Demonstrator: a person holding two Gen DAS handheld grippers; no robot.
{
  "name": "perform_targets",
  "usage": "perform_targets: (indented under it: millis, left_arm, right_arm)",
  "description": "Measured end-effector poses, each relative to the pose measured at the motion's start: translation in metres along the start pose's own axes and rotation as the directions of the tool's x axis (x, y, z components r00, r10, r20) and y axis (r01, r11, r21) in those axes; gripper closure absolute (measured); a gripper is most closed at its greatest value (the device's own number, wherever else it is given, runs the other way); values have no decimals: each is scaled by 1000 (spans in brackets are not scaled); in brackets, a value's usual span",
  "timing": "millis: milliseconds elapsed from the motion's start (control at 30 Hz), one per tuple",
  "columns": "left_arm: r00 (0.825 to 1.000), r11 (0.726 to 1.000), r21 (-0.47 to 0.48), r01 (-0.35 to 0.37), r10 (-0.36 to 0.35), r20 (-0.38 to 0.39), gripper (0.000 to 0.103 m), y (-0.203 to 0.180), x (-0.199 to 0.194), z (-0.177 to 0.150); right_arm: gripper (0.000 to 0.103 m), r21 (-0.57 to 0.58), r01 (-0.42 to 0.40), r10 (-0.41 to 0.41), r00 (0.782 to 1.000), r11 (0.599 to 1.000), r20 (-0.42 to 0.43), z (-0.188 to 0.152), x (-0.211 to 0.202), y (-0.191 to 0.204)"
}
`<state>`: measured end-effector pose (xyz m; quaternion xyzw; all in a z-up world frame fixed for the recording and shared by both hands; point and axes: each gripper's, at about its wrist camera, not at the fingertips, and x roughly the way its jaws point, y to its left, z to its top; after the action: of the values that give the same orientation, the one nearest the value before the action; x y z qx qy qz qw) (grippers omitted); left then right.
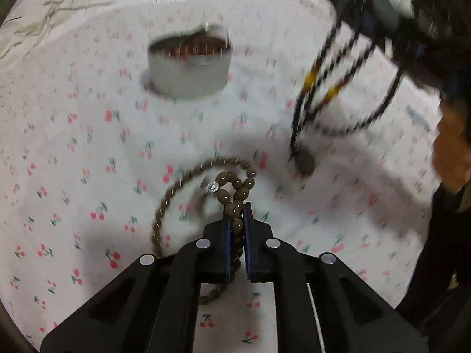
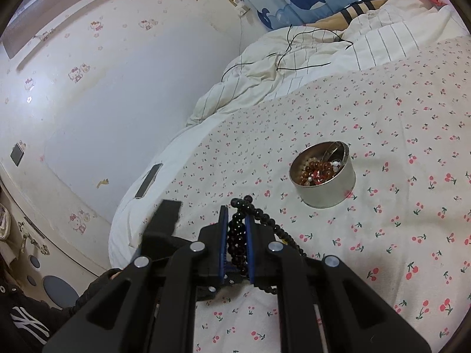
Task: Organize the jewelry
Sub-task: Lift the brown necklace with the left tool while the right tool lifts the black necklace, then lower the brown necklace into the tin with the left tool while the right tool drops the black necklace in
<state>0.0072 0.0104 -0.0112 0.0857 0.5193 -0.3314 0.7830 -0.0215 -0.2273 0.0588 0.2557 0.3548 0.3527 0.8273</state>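
My left gripper [image 1: 237, 210] is shut on a brown bead necklace [image 1: 235, 194] with a braided cord and a small crystal, held just above the cherry-print sheet [image 1: 88, 147]. My right gripper [image 2: 237, 216] is shut on a black bead necklace [image 2: 239, 229]; in the left wrist view its black strands with yellow beads [image 1: 326, 88] hang blurred at the upper right. A round silver tin [image 2: 323, 176] holding several bead pieces stands on the sheet ahead and to the right of the right gripper. The tin also shows in the left wrist view [image 1: 190, 67], ahead of the left gripper.
A rumpled striped duvet [image 2: 294, 67] with a thin black cable lies at the far end of the bed. A phone [image 2: 148, 181] lies near the bed's left edge, beside the wall. The person's dark sleeve [image 2: 26, 317] is at the lower left.
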Motion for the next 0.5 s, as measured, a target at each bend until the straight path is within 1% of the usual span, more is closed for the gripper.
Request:
perform_targets:
  millis: [67,133,267,333,400,500]
  left_arm:
    - [998,1000,-13,14,-13,55,96,1,-17,7]
    - [995,1000,-13,12,-10,96,96,-1,-31,16]
    - [983,998,-28,49,-43,176,96,-2,-57,36]
    - [977,998,-34,59,-51,207,96,-8,-59,56]
    - [971,997,-41,65,-53,235,96,-10,-65,68]
    - [962,997,-61,54,-35,272,96,-7,-72,86]
  right_arm:
    - [91,2,-9,9,1000,1000,12,1,-3,0]
    - [91,0,-18,18,1000,1000,22,4,-5,1]
    - [91,-12,-45,45,997,999,57,11,-14,9]
    - [91,-13,-69,69,995,998,77,18,-20,13]
    - [91,-27,-83,85,992,996,97,28,-25,18]
    - [91,-53,-82,88,990,995,108,45,-28,24]
